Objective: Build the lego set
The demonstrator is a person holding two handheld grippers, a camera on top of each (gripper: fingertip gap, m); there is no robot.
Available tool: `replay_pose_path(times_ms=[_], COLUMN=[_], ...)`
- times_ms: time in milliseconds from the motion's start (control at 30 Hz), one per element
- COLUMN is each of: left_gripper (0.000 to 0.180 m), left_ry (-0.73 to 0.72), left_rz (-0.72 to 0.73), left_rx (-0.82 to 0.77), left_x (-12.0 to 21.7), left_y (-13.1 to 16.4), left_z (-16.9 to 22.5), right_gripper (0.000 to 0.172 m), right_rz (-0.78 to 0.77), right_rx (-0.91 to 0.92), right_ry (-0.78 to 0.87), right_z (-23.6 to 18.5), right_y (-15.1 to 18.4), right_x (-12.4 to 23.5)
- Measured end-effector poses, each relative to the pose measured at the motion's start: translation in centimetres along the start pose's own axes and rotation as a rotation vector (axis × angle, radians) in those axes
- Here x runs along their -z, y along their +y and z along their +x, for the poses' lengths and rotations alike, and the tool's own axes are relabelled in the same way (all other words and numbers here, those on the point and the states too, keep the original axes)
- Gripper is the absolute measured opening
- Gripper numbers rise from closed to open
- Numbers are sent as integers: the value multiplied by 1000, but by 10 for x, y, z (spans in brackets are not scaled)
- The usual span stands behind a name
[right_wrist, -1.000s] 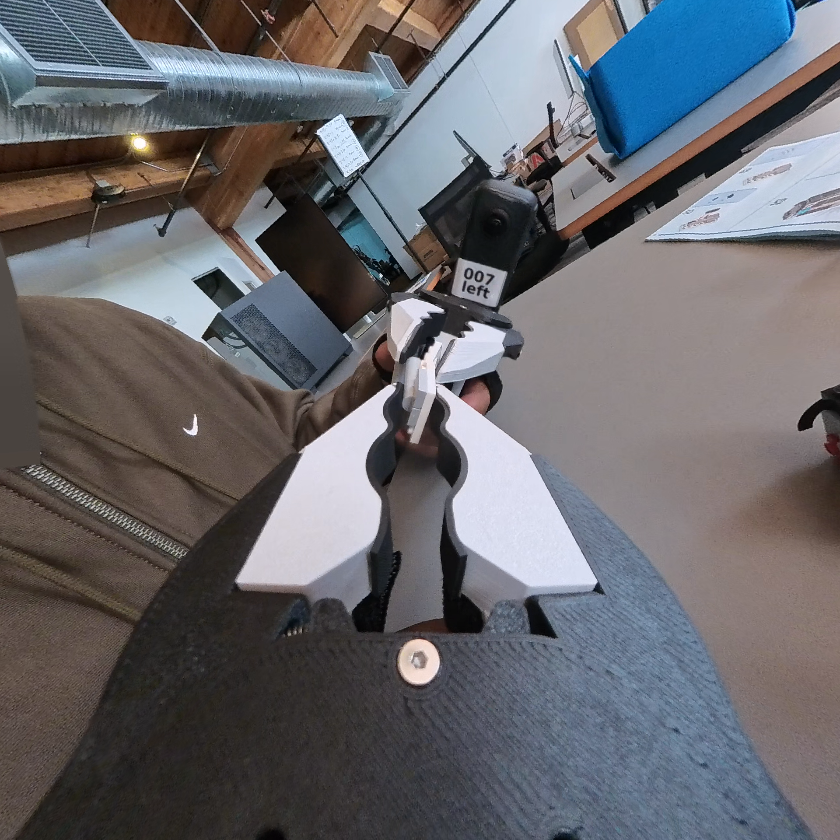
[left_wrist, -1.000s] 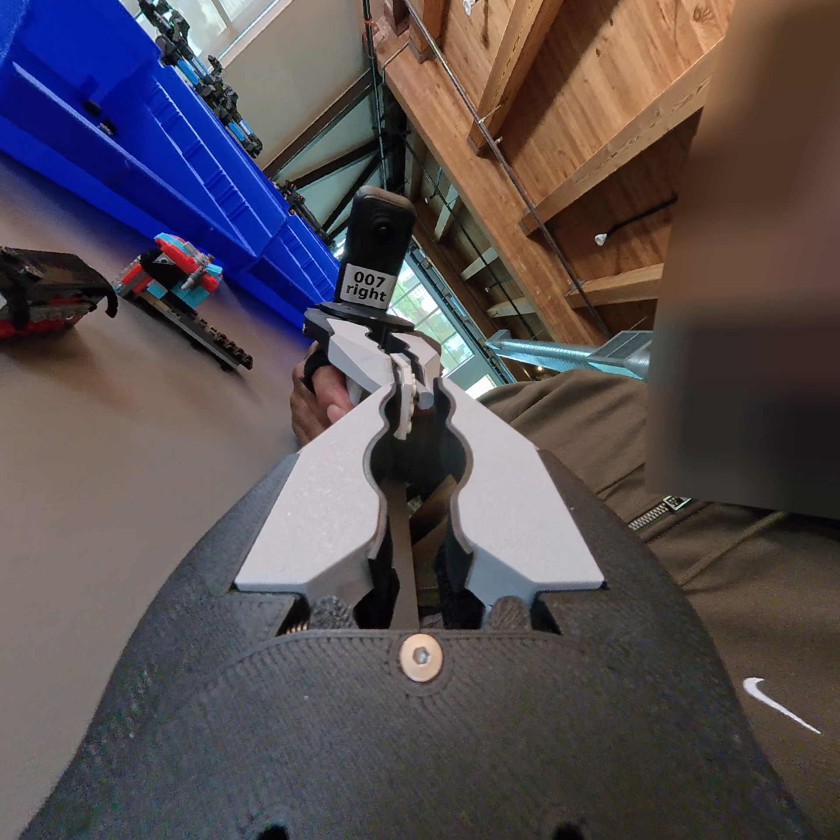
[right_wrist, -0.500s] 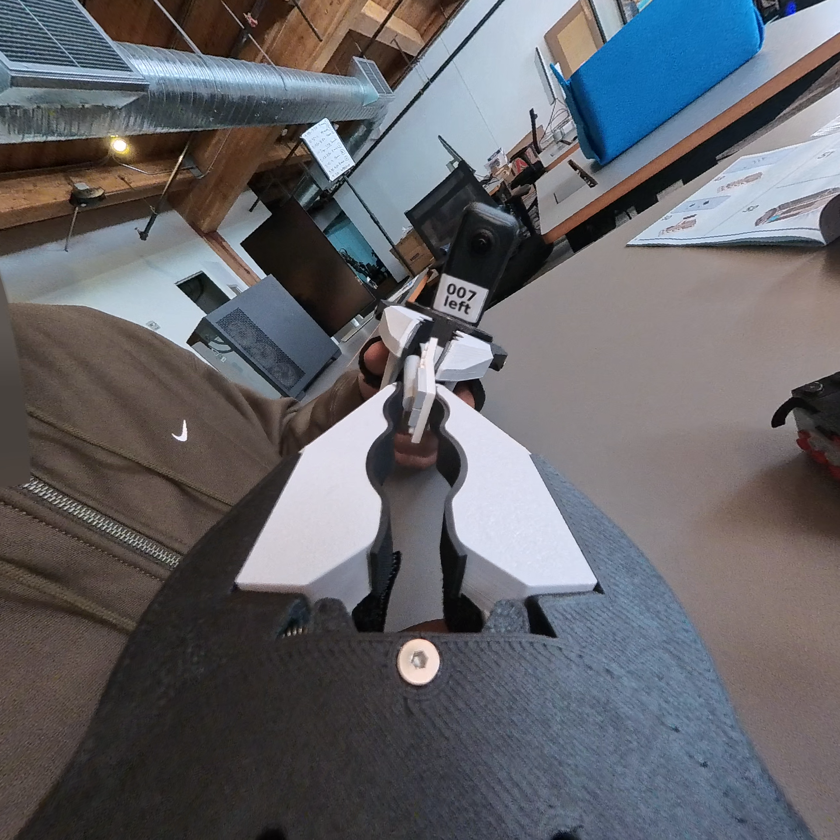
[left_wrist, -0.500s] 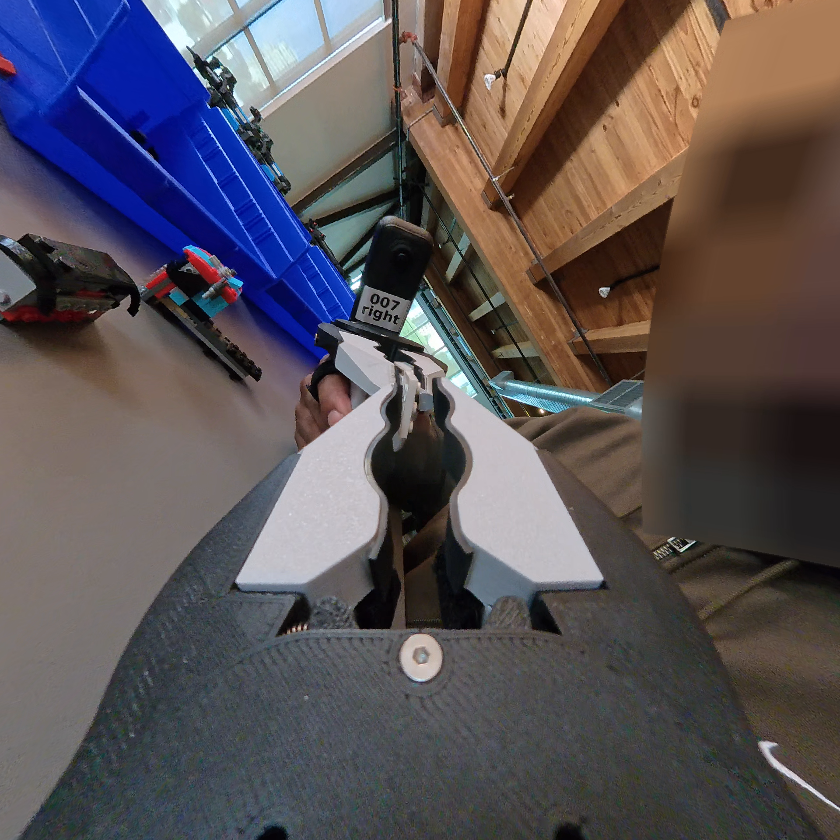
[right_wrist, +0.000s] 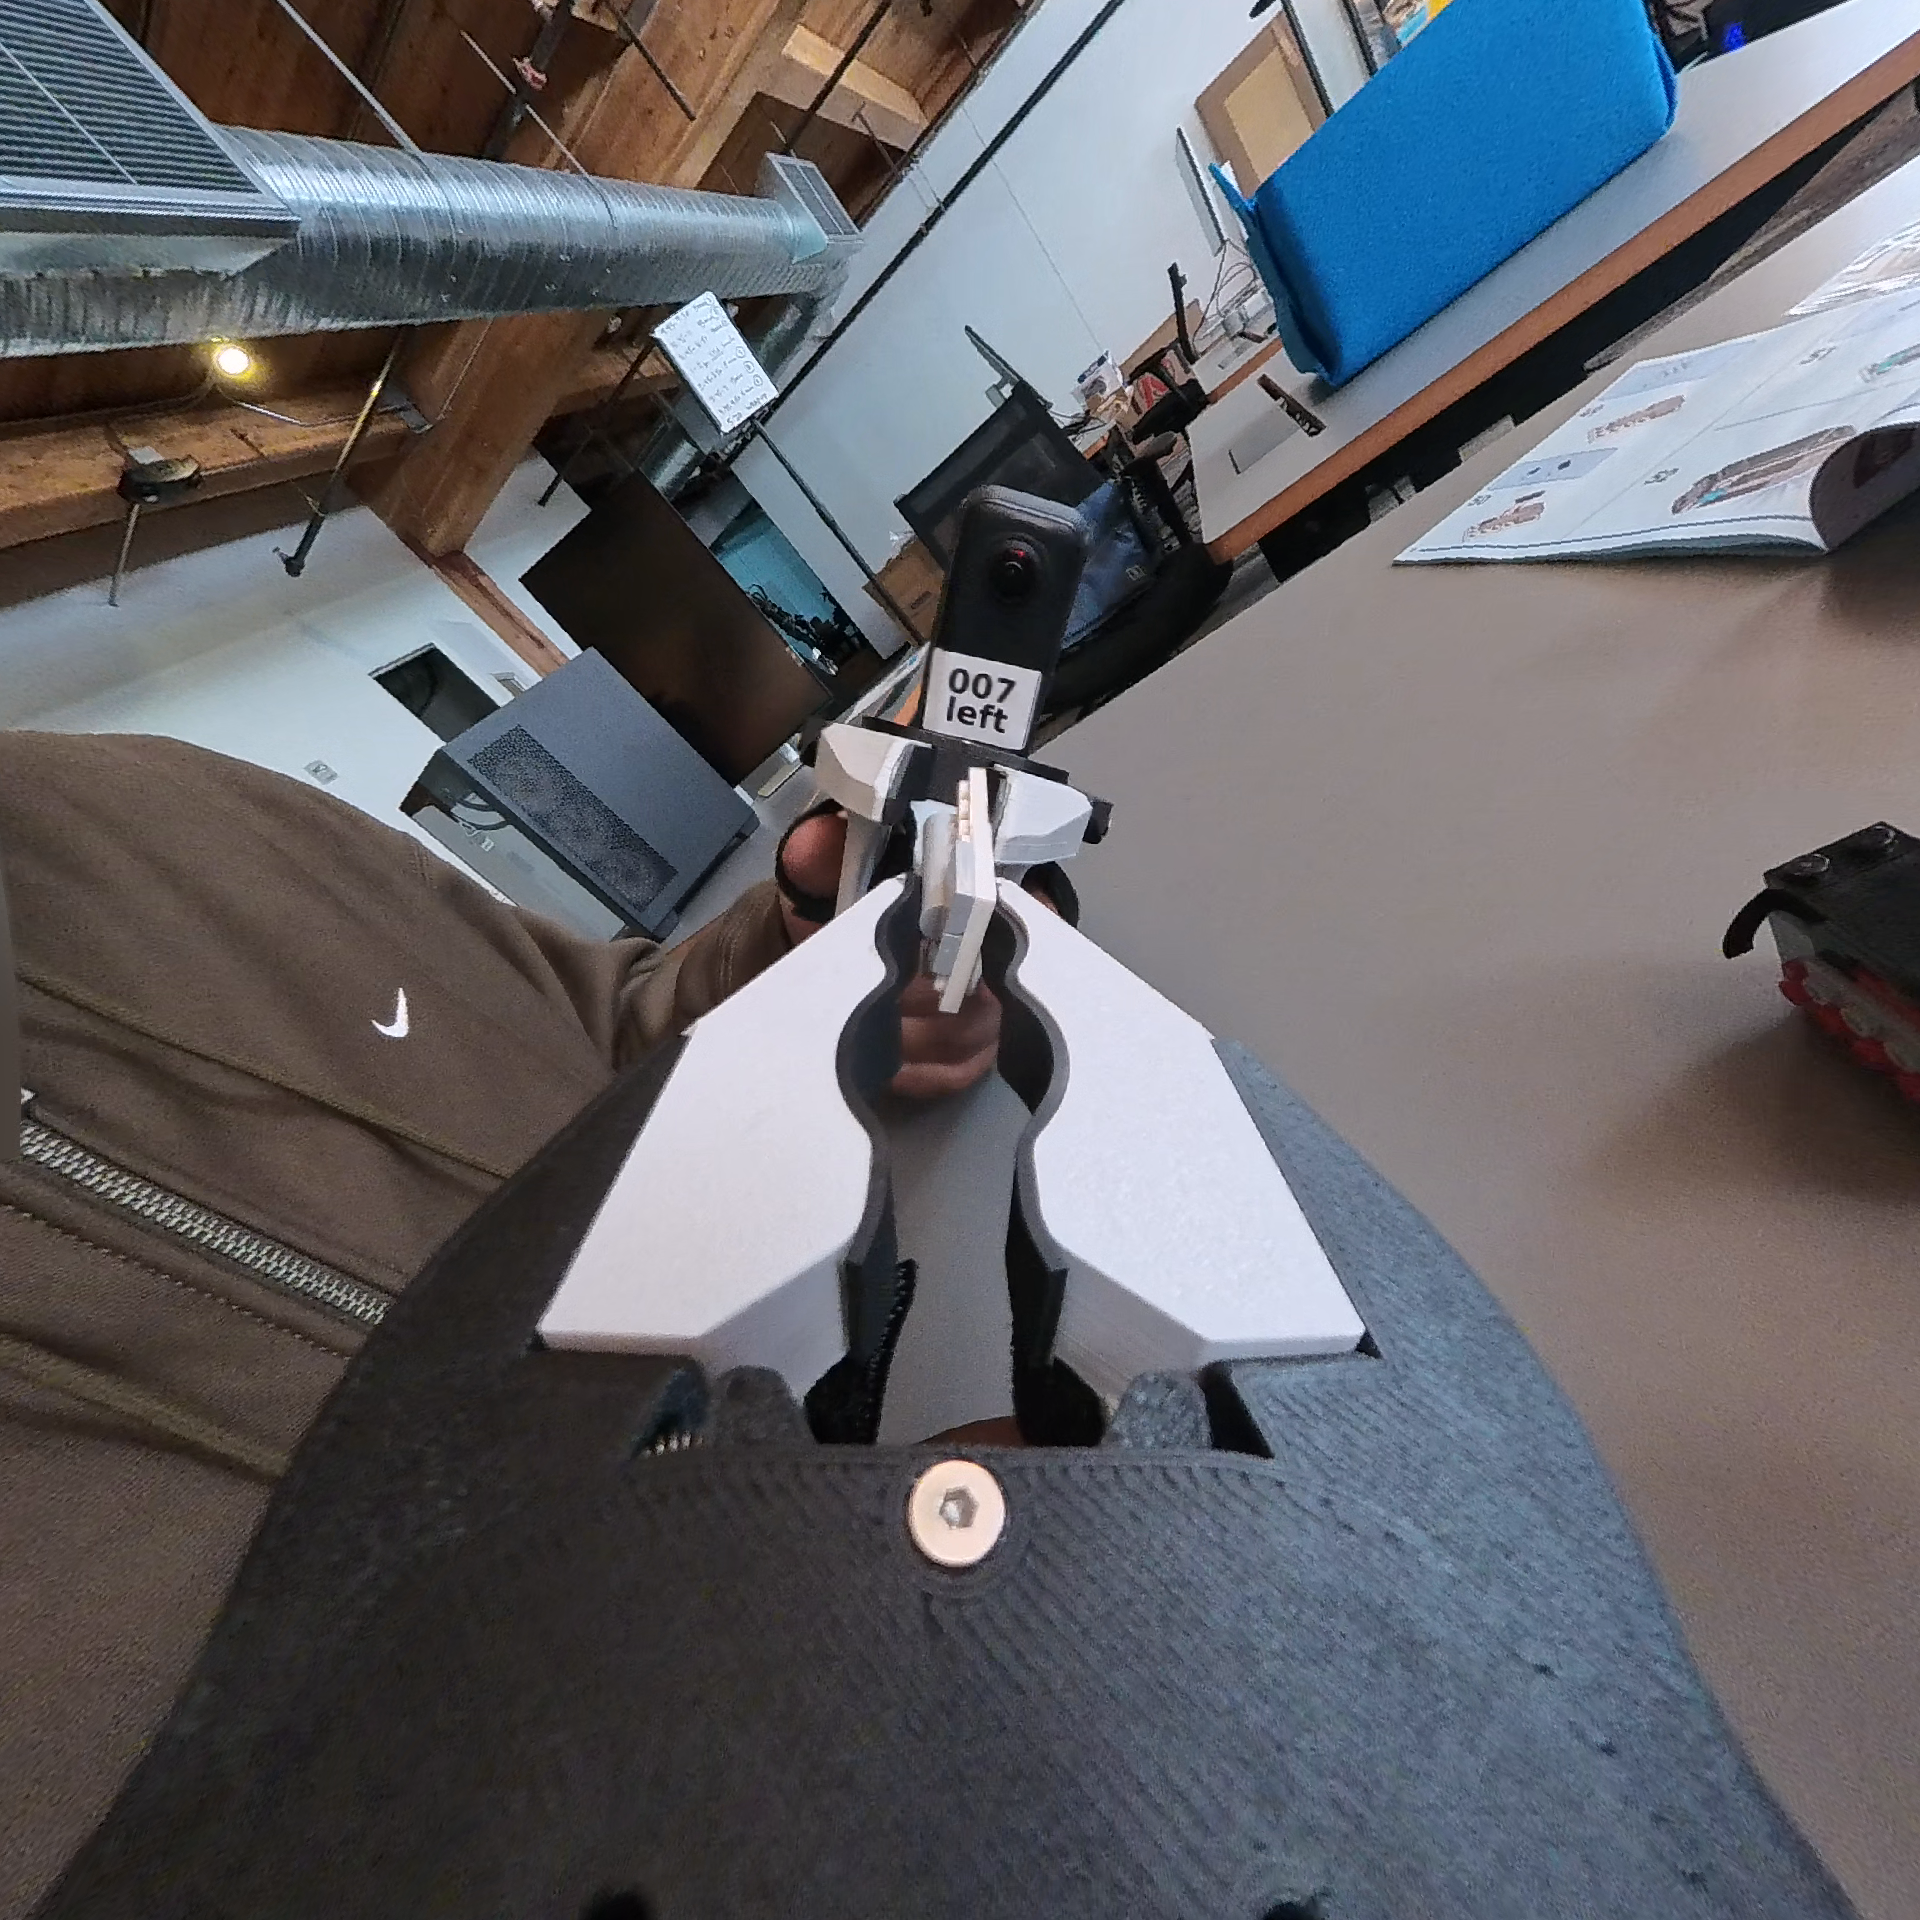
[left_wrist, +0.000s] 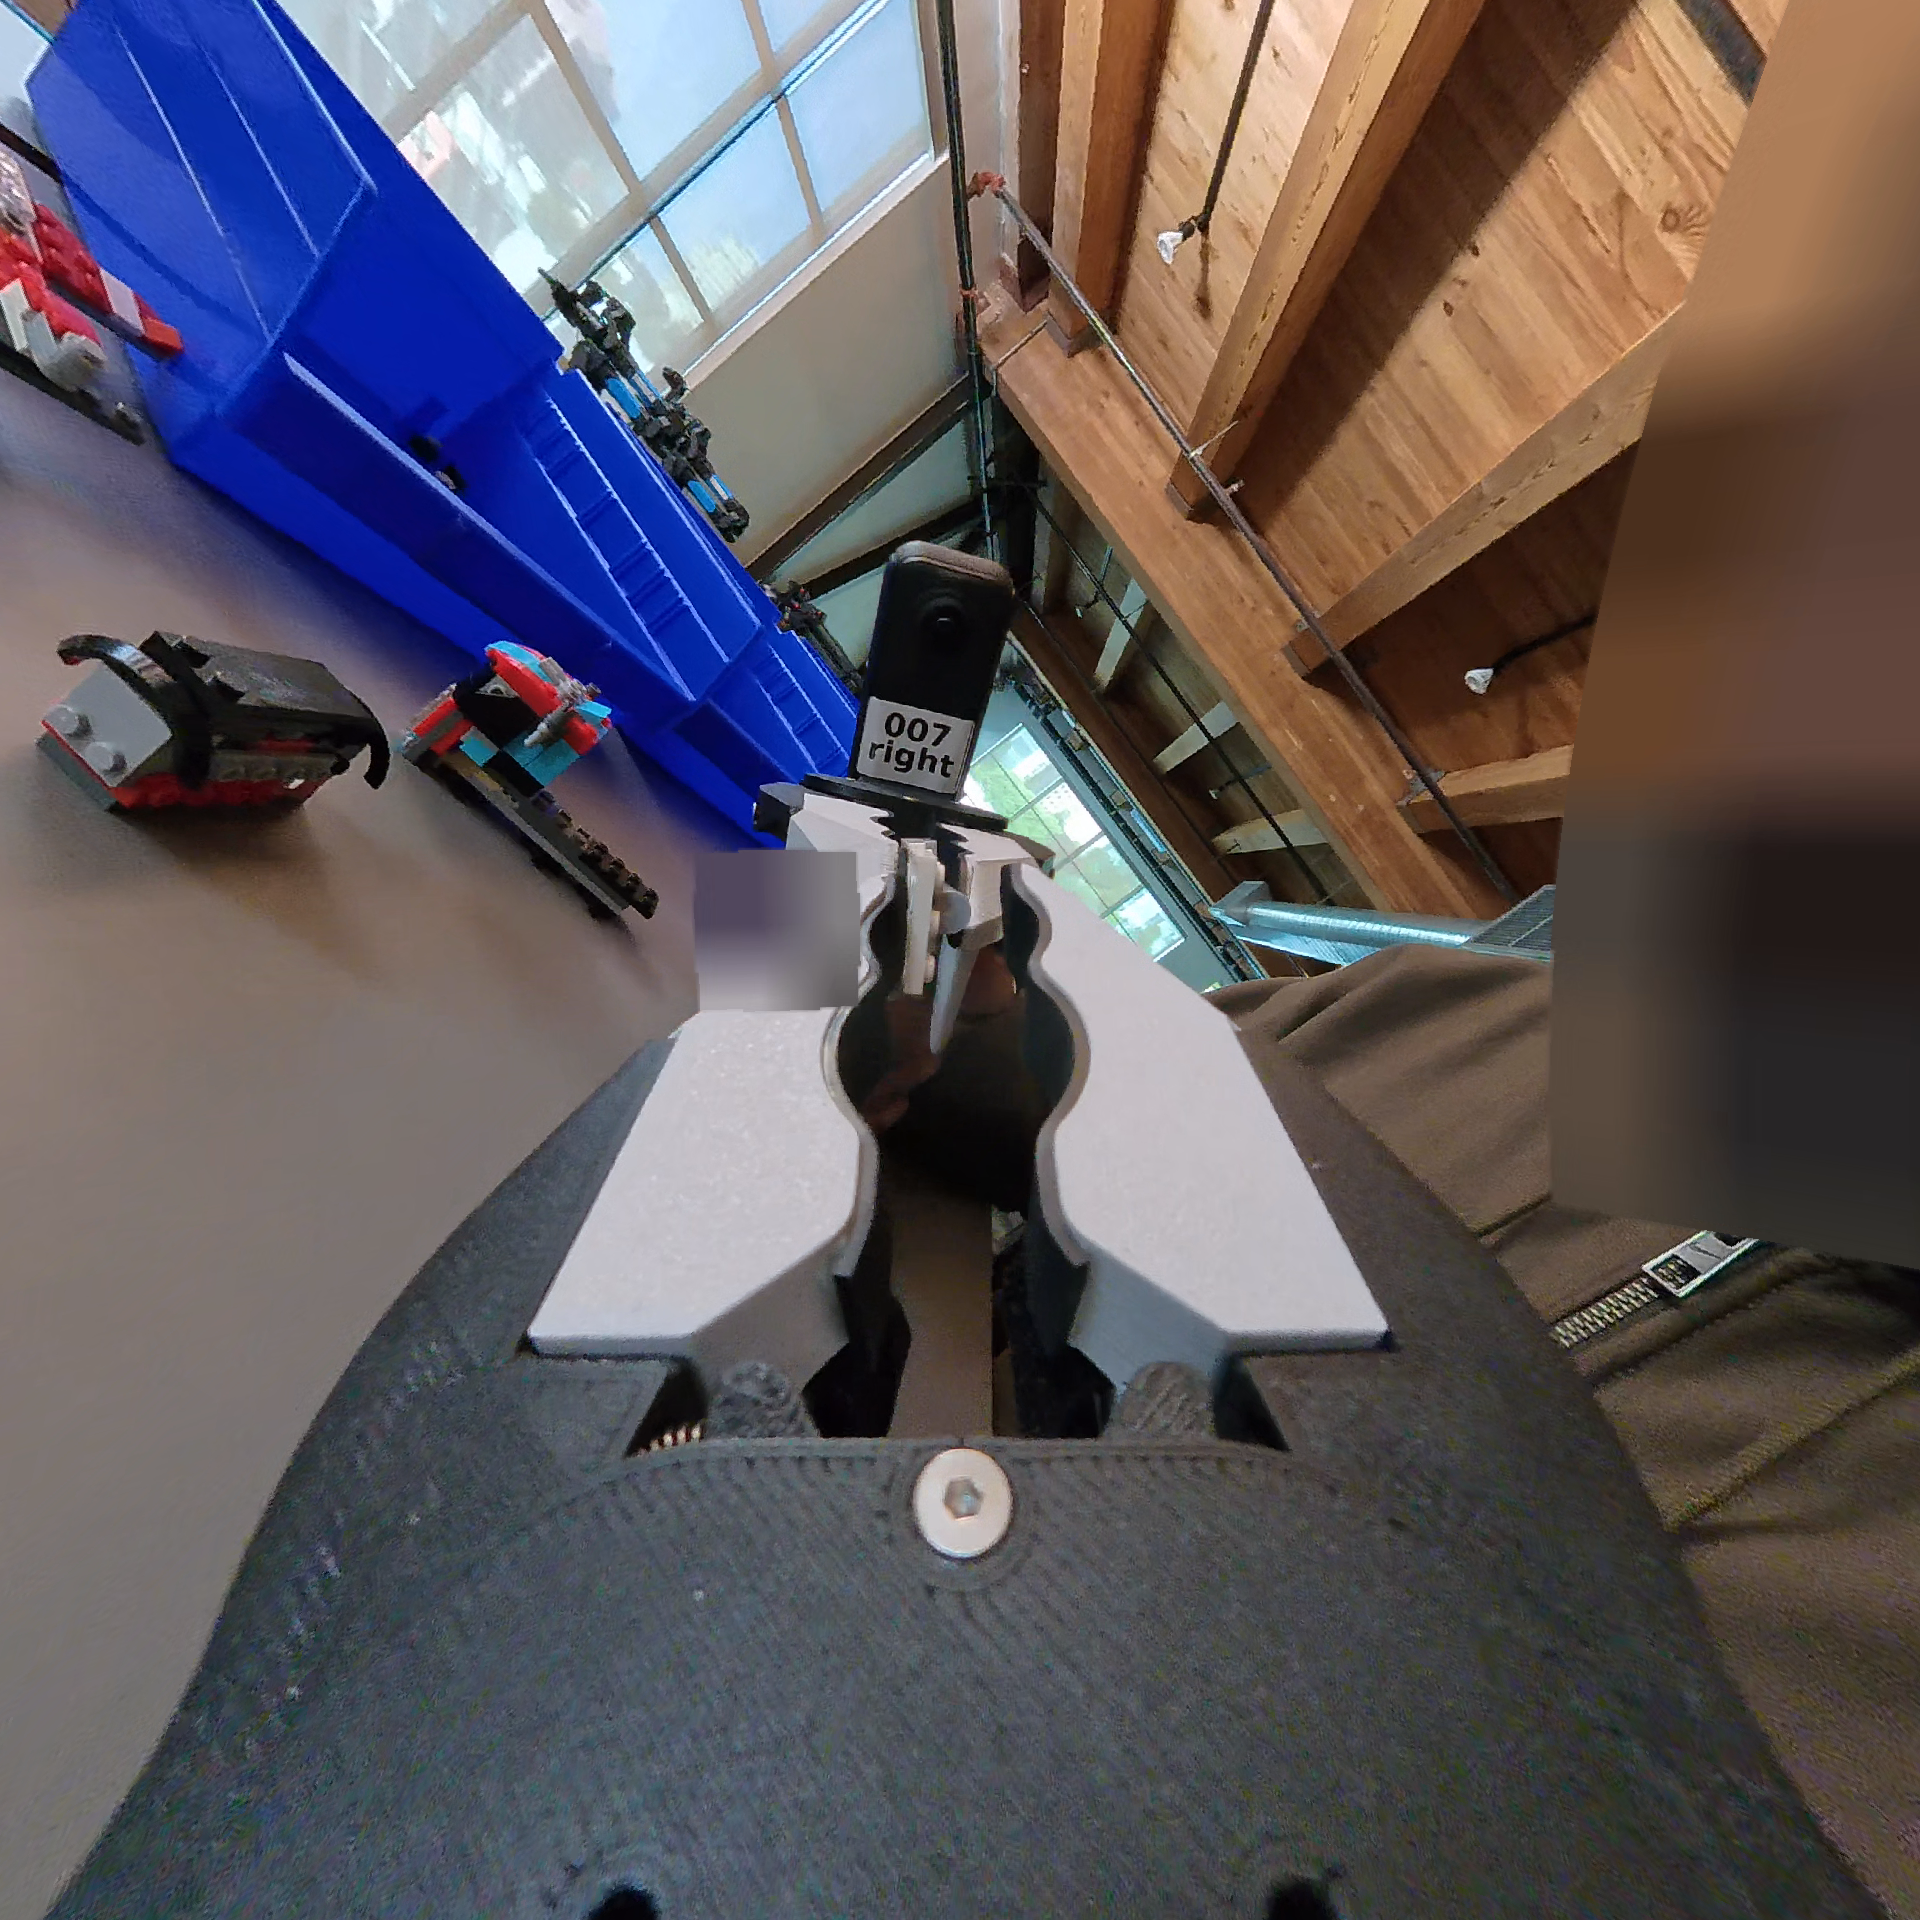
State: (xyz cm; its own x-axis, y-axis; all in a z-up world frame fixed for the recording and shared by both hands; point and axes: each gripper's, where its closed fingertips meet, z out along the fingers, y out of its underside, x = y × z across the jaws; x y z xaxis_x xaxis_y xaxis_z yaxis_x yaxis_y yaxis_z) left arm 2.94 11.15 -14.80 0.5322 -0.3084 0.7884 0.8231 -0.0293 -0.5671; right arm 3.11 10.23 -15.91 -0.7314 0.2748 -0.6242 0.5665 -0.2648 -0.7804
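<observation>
Nearest the lens, the L gripper (left_wrist: 940, 935) has its fingers spread a little. A small white brick piece (left_wrist: 914, 925) stands between them at 12 o'clock, and the pads look to be off it, w/ a dark gap on the 3 o'clock side. The R gripper (right_wrist: 951, 935) faces it tip to tip and pinches the same white brick piece (right_wrist: 961, 894) edge-on, pads pressed on its flat sides. The piece is up in the air above the table (left_wrist: 260, 1143), not resting on anything.

Risks, as I judge them:
- The piece hangs on one thin pinch only. A twist or bump from the L fingers could lever it out, and it would drop to the table.
- It looks like stacked plates, so side load could split them apart.
- The grippers are v. close nose to nose, so the tips could clash.

Farther off, a black-and-red brick model (left_wrist: 208, 727) lies at 9 o'clock and a red-teal build (left_wrist: 520, 717) at 10, w/ blue bins (left_wrist: 364, 364) behind. In the R view an open booklet (right_wrist: 1714, 447) lies at 2 o'clock.

Vs. half a sec ago:
- The L fingers stand wider apart.
- The R pinch looks unchanged.
- The L view has tipped, so more window and bin show.
- Both grippers sit closer together.
</observation>
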Motion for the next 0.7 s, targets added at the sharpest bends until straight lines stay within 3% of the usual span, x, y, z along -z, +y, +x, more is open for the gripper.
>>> replay_pose_path(times_ms=[700], left_gripper=[14], left_ry=[42], left_rz=[235], left_rx=[213], left_x=[-4], left_y=[-9], left_z=[-5], right_gripper=[11], right_rz=[62], right_rx=[-91], right_ry=[-18], right_z=[2], right_y=[-6], right_x=[2])
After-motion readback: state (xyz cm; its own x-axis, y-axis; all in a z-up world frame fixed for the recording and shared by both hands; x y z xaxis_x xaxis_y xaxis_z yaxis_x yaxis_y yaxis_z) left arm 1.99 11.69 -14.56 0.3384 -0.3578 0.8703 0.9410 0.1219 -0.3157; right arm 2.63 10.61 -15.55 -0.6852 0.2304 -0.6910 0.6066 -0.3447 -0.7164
